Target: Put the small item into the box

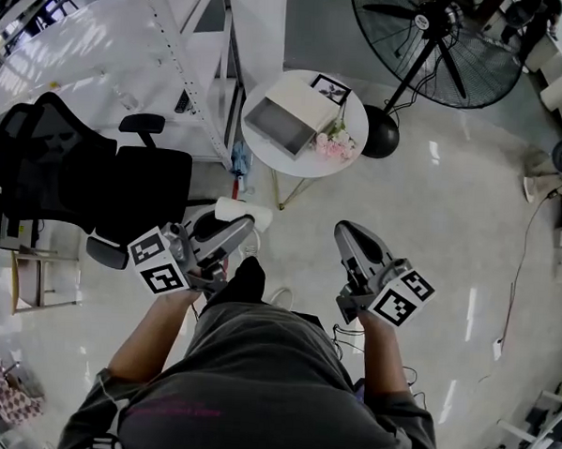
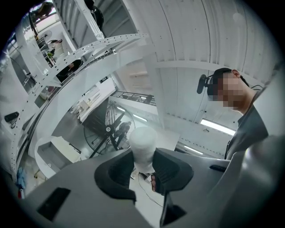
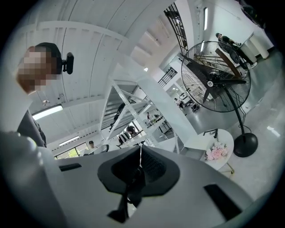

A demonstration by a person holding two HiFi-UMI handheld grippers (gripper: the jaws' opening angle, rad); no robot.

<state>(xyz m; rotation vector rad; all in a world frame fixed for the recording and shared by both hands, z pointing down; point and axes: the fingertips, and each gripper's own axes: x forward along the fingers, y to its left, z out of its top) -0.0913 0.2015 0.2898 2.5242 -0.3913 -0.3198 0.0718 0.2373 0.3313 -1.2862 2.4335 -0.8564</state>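
Head view: person stands on a pale glossy floor, one gripper in each hand, both held out in front at about waist level.

Left gripper (image 1: pixel 236 228): fingers (image 2: pixel 116 171) closed on the small white item (image 1: pixel 243 211), a rounded, roll-like piece. In the left gripper view the item (image 2: pixel 142 143) stands up between the two dark pads, its top clear above them. The pads press on its lower part from both sides.

Right gripper (image 1: pixel 348 236): fingers brought together, nothing between them. The right gripper view shows the pads meeting along a thin line (image 3: pixel 139 167).

Box (image 1: pixel 285 118): open, grey inside, on the round white table (image 1: pixel 298 162) ahead of the person. The item is well apart from the box, off the table, held over the floor.

Also on the table: pink flowers (image 1: pixel 334 145) beside the box and a small picture frame (image 1: pixel 330 88) behind it.

Surroundings: standing fan (image 1: pixel 439 44) right of the table, black office chair (image 1: pixel 96 176) to the left.
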